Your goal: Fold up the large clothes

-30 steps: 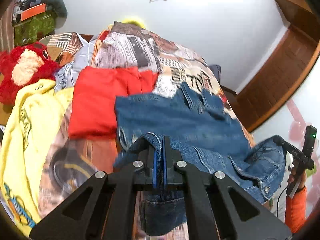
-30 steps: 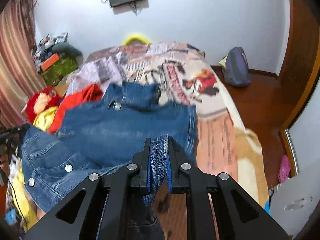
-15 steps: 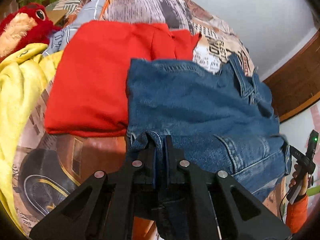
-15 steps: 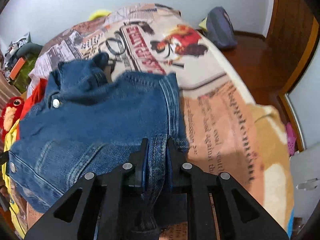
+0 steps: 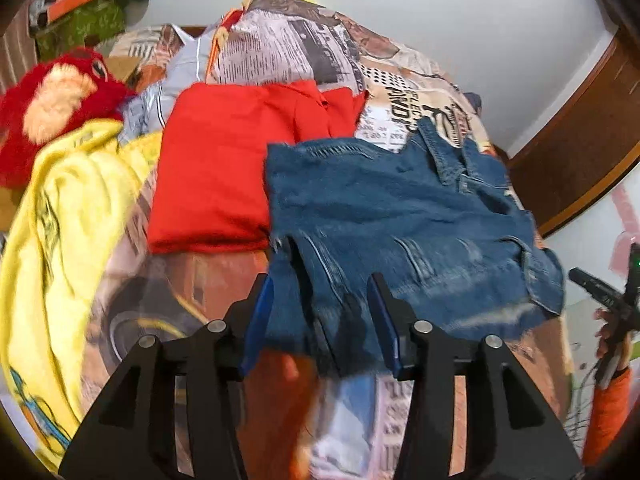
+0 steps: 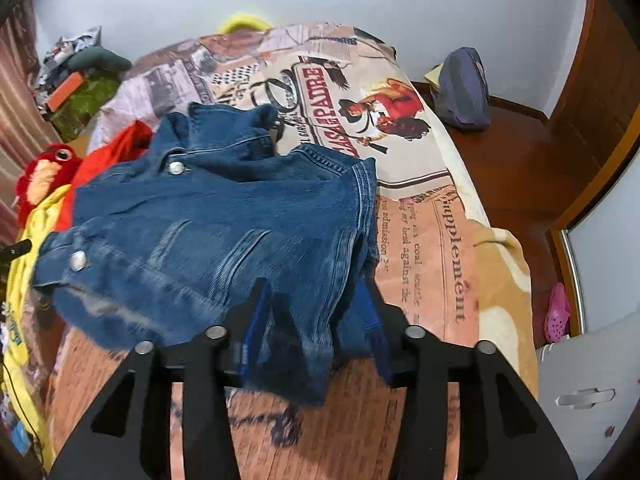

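Two black hand-held grippers, both spread wide. Left gripper [image 5: 320, 316] straddles near-left corner of folded blue denim jacket [image 5: 400, 216], fingers apart from cloth. Right gripper [image 6: 316, 320] straddles near-right corner, nothing pinched. Jacket lies folded on newspaper-print bedspread [image 6: 424, 240], collar toward far wall. Folded red garment [image 5: 216, 168] touching jacket's left edge. Yellow printed garment [image 5: 52, 240] further left, near red plush toy [image 5: 52, 104].
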A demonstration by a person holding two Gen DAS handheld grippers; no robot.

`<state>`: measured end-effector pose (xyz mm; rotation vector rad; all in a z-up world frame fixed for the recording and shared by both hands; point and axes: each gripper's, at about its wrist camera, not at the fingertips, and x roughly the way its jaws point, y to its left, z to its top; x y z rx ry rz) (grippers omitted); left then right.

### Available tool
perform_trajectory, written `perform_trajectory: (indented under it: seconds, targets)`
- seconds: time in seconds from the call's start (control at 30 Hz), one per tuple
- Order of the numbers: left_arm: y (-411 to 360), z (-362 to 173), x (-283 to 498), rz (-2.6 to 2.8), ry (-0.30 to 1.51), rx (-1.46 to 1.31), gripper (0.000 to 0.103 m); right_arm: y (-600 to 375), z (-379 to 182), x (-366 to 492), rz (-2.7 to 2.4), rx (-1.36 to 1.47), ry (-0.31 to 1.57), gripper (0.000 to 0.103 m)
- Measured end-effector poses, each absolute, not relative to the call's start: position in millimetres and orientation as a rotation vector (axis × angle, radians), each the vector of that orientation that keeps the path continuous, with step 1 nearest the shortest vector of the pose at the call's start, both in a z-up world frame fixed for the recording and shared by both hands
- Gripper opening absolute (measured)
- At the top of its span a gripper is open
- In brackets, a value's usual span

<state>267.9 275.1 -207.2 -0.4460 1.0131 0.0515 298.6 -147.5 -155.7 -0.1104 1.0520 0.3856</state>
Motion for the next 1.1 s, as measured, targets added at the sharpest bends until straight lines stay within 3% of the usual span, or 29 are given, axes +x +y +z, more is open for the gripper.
perform_trajectory:
  seconds: [0.47, 0.57, 0.7, 0.83, 1.1]
  targets:
    - [255, -254, 261, -0.007, 1.095, -0.630, 0.048, -172, -193, 282, 0.406, 0.080, 1.182, 0.043]
    - [249, -250, 265, 0.022, 1.074, -0.563, 0.036, -168, -195, 285, 0.422, 0.097, 1.162, 0.043]
    - [244, -239, 264, 0.055, 1.037, -0.475, 0.020, -155, -198, 290, 0.445, 0.083, 1.147, 0.034]
    - [236, -219, 260, 0.070, 0.996, -0.390, 0.014, -142, -195, 287, 0.475, 0.018, 1.127, 0.014]
    - [229, -175, 274, 0.051, 0.890, -0.325, 0.009, -133, -144, 292, 0.552, 0.019, 1.001, 0.011]
